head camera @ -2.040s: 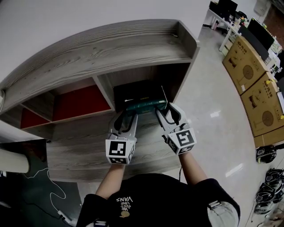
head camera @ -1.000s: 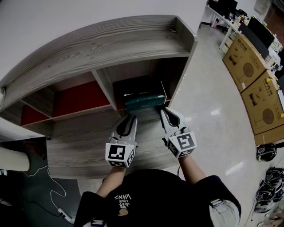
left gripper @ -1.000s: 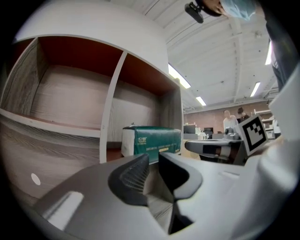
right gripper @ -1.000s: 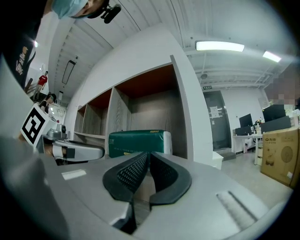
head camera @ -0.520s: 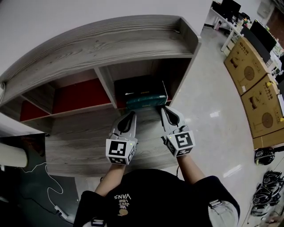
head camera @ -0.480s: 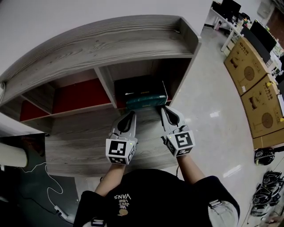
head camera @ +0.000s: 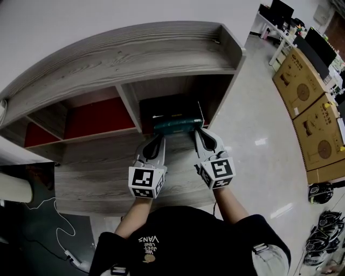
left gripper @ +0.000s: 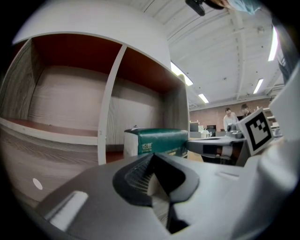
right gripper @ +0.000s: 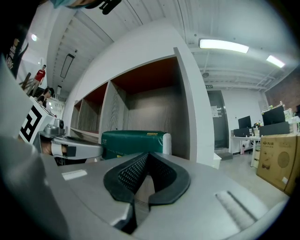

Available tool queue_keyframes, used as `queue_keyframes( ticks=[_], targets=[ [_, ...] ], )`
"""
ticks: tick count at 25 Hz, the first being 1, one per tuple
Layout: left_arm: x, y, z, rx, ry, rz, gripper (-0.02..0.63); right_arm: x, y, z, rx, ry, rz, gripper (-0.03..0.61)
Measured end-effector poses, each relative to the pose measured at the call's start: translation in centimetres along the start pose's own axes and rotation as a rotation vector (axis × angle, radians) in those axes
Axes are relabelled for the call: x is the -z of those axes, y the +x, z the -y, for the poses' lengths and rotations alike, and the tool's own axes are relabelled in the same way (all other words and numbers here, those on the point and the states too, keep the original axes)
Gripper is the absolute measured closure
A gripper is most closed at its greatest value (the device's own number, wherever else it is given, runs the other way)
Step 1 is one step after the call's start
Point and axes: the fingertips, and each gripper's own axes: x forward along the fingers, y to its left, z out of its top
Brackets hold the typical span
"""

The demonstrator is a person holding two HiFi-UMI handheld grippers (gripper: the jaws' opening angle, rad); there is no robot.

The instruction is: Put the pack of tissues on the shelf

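Observation:
The pack of tissues (head camera: 178, 126), dark green with a white end, lies at the front of the right-hand compartment of the grey wooden shelf (head camera: 135, 54). My left gripper (head camera: 157, 140) is shut and empty, just in front of the pack's left end. My right gripper (head camera: 198, 133) is shut and empty too, close by the pack's right end. In the left gripper view the pack (left gripper: 157, 141) stands just beyond my closed left gripper (left gripper: 152, 158). The right gripper view shows the pack (right gripper: 133, 140) beyond my closed right gripper (right gripper: 147, 157).
Compartments with red back panels (head camera: 99, 116) lie to the left of the pack's one. Cardboard boxes (head camera: 307, 91) stand on the glossy floor (head camera: 259, 140) at the right. A white cable (head camera: 54, 237) trails at the lower left. Desks with monitors (head camera: 280, 16) are far off.
Both grippers have let go of the pack's ends and drawn back a little toward me. Their jaws have closed. The pack stays in the compartment.

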Motion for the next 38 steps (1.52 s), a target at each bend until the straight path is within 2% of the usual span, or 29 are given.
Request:
queue_keyframes(
  ticks=[27,33,38],
  targets=[
    [0.2,2.5,-1.5,-0.008,-0.062,-0.057,0.561,0.1,2.7,0.9,-0.014,0.015,-0.038,0.574],
    [0.2,2.9,-1.1,0.024,-0.116,-0.084,0.561,0.0,3.2,0.7,-0.02,0.025,-0.048,0.574],
    [-0.1,3.3,-1.3,0.036,-0.127,-0.09,0.561,-0.1,3.7,0.6,-0.021,0.025,-0.051,0.574]
  ],
)
